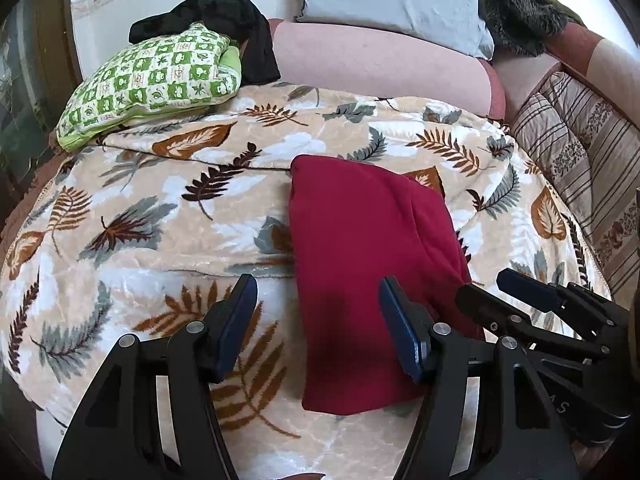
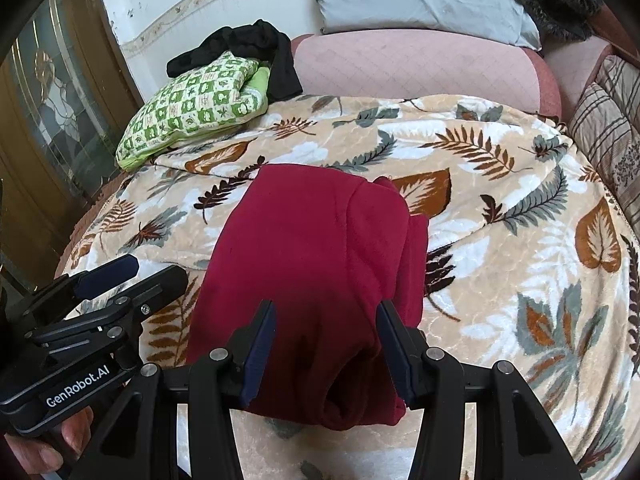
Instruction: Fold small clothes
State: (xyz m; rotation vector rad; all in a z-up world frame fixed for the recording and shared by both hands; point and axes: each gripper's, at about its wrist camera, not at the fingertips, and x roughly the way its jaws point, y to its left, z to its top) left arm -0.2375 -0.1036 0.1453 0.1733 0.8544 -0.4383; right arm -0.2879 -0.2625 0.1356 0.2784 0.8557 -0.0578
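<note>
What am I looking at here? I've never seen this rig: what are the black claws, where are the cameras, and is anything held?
No robot: a person holds a two-finger gripper in each hand, each carrying a fisheye camera looking along its fingers. One picture comes from the left gripper, the other from the right gripper. Both hang open above a folded red garment lying on a leaf-patterned blanket; neither holds anything. Further back lie a green checked cushion and a black garment.

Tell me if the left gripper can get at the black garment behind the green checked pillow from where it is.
Probably not without moving. The left gripper hovers open at the near edge of the blanket, beside the red garment. The black garment lies far back, partly behind the green checked pillow. Nothing else blocks it.
</note>
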